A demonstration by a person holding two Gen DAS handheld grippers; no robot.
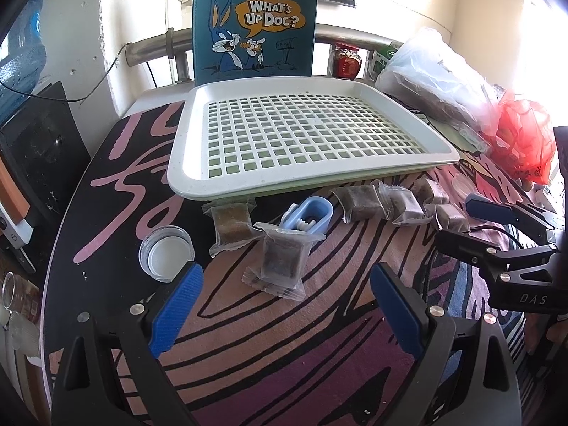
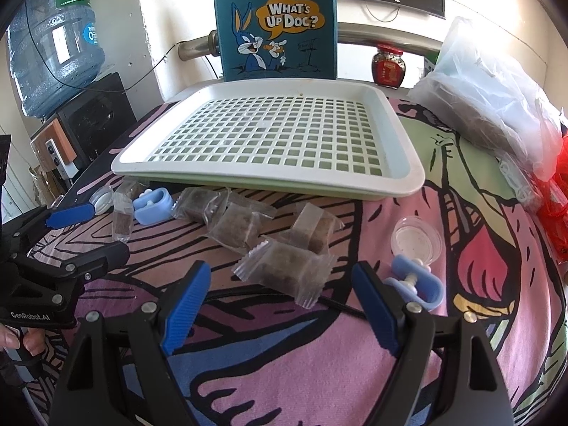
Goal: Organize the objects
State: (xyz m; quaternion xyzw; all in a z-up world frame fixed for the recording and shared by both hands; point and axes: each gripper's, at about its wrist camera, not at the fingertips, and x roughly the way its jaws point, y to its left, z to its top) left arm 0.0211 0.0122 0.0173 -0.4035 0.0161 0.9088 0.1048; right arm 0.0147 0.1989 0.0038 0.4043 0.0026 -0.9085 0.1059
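Note:
A white grid tray [image 1: 184, 177] [image 2: 269, 181] sits on the patterned cloth. Several clear-wrapped brown blocks lie in front of it. My left gripper [image 1: 285, 271] is open, and one wrapped block [image 1: 282, 259] lies just beyond its fingertips, untouched. Another block [image 1: 230, 223], a light blue clip [image 1: 309, 214] and a clear lid [image 1: 165, 252] lie close by. My right gripper [image 2: 282, 269] is open too, with a wrapped block [image 2: 284, 266] lying between its tips, the pads apart from it. A second blue clip [image 2: 415, 284] and lid [image 2: 417, 238] lie to its right. Each gripper shows in the other's view [image 1: 461, 222] [image 2: 108, 229].
A blue cartoon-rabbit tote bag [image 1: 254, 25] stands behind the tray before a metal rail. A red-labelled jar [image 2: 388, 65], clear plastic bags [image 2: 490, 88] and a red bag [image 1: 522, 135] crowd the right. A water bottle [image 2: 53, 42] and black speaker stand left. A black cable [image 2: 340, 305] crosses the cloth.

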